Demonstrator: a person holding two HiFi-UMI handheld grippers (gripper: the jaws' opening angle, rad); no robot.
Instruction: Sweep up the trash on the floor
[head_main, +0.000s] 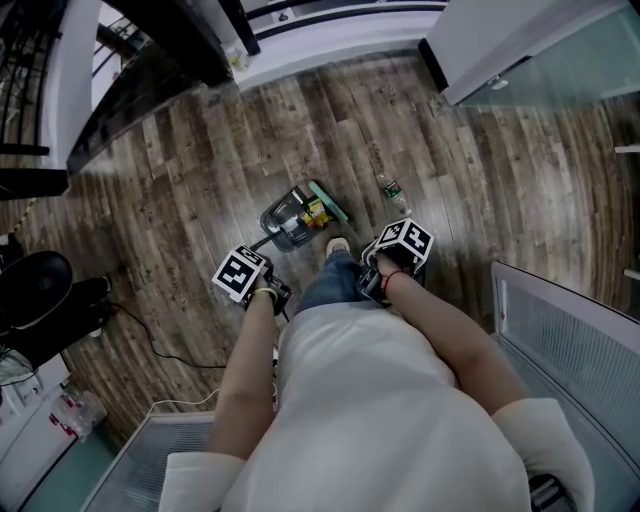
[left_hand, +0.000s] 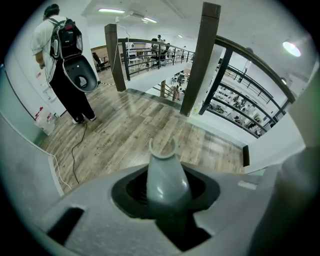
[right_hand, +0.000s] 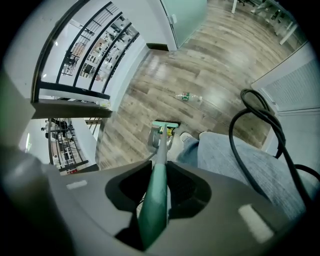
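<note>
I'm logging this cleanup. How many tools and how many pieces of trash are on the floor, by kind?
Broom: 1
Dustpan: 1
Plastic bottle: 1
Yellow packet in the dustpan: 1
Total: 4

Left gripper (head_main: 276, 294), right gripper (head_main: 370, 279) clamped.

Ahead of the dustpan (head_main: 288, 218) the wooden floor (head_main: 200, 170) lies open up to the railing (head_main: 150, 80), so there is room for me to pass. The broom (head_main: 328, 200) head sits against the dustpan's right side, and a bottle (head_main: 393, 190) lies near it on bare boards. My shoe (head_main: 338, 245) stands just behind the dustpan. Well to its left, a black chair (head_main: 35, 290) and a cable (head_main: 165, 352) crowd the floor. Far right, a white wall (head_main: 500, 40) closes it off.
</note>
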